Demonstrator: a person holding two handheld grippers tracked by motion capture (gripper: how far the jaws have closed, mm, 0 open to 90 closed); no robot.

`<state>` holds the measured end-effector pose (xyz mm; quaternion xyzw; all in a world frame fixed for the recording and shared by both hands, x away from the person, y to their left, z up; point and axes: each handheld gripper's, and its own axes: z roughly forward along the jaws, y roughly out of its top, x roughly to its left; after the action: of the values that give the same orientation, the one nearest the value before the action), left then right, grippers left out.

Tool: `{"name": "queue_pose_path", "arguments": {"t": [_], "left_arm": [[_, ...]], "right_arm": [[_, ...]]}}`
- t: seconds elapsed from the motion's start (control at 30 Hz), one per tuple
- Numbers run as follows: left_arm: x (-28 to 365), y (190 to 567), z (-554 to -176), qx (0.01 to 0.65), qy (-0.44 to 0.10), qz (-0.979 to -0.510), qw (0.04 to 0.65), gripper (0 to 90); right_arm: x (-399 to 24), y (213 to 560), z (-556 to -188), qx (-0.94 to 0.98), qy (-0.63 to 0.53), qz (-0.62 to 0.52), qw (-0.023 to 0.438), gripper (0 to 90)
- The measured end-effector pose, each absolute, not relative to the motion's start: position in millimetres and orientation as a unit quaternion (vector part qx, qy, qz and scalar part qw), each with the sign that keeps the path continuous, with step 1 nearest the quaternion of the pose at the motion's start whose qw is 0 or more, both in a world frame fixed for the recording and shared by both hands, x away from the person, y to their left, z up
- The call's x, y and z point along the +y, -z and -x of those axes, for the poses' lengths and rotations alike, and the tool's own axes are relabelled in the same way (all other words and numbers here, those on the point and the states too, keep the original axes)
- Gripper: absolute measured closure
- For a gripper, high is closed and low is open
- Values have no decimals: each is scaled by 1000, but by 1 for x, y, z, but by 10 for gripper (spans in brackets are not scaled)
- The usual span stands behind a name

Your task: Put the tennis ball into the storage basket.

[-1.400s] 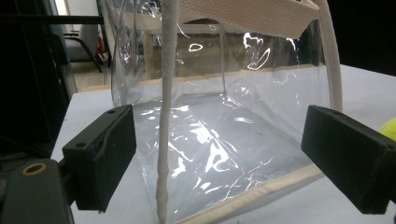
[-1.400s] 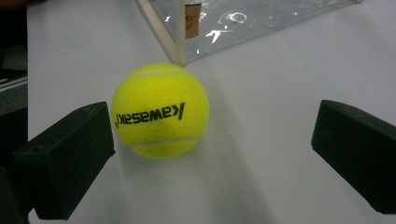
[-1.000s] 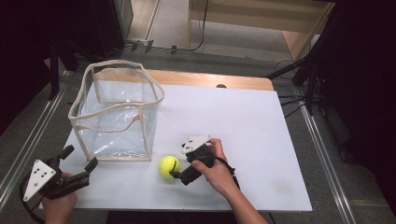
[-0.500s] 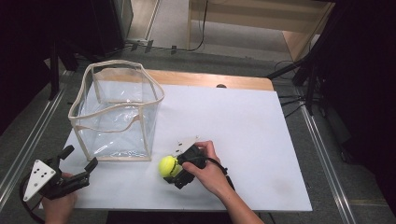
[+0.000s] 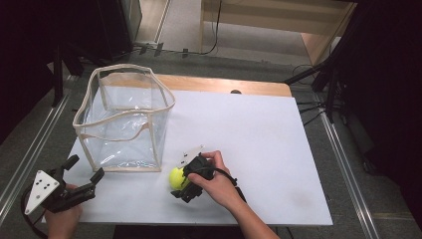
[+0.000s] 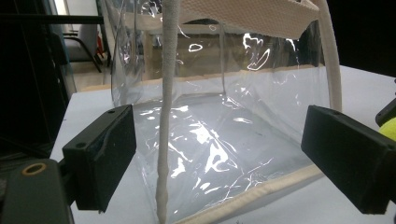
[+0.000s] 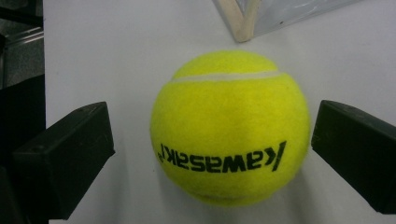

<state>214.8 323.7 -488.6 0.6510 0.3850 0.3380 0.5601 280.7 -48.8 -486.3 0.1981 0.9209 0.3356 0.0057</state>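
Your right claw (image 7: pixel 212 140) straddles the tennis ball (image 7: pixel 230 127) at frame centre, jaws wide and not touching it: close them next, then lift.

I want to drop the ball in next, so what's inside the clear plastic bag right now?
Nothing shows inside the clear plastic bag with cream trim; its see-through walls reveal only the white table beneath. The yellow tennis ball sits outside it, between the right gripper's open jaws.
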Motion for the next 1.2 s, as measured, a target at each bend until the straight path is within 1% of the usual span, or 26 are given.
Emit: {"name": "queue_pose_path", "arguments": {"t": [0.4,0.43,0.47,0.8,0.83,0.9,1.2], "left_arm": [[324,489,-215,386,-338,-650,561,104],[324,489,-215,385,-338,-651,561,104],[324,489,-215,385,-338,-651,561,104],[324,489,-215,385,-338,-651,560,104],[324,489,-215,385,-338,-651,560,104],[324,489,-215,385,-339,-651,560,104],[323,489,-215,385,-339,-651,560,104]], "right_arm": [[-41,489,-283,925,-328,-192,-2,0],[-41,489,-282,923,-328,-200,8,142],[-40,489,-282,923,-326,-205,16,152],[-38,492,-283,926,-317,-203,14,153],[-38,492,-283,927,-315,-203,15,166],[-38,492,-283,927,-309,-209,30,224],[-40,492,-284,926,-311,-212,23,227]]}}
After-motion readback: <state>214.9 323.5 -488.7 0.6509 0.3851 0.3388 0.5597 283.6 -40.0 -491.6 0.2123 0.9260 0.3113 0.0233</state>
